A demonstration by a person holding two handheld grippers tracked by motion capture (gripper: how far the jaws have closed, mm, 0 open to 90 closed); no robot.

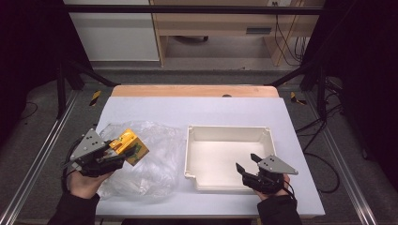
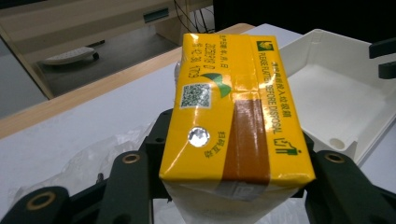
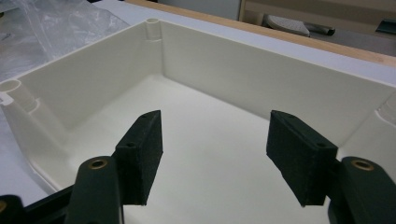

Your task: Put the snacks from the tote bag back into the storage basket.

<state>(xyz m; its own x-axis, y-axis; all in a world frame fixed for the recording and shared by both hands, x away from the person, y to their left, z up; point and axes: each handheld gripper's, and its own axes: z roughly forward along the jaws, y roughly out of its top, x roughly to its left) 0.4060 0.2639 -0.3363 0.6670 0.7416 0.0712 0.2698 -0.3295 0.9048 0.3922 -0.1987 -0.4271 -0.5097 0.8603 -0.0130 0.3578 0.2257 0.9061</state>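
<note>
Left gripper (image 1: 123,151) clamps a yellow drink carton (image 2: 231,116), held above the clear plastic bag (image 1: 150,164), left of the white tray (image 1: 228,132). Right gripper (image 3: 215,154) hovers over the tray's near corner, jaws apart, nothing between them.

The left hand (image 1: 84,183) comes in from the bottom edge, dark sleeve at the wrist, and carries the left gripper (image 1: 123,152) pointing right and slightly away, its jaws clamped on something between them. The right hand (image 1: 272,190) holds the right gripper (image 1: 248,162) pointing up and left, jaws apart with nothing between.
</note>
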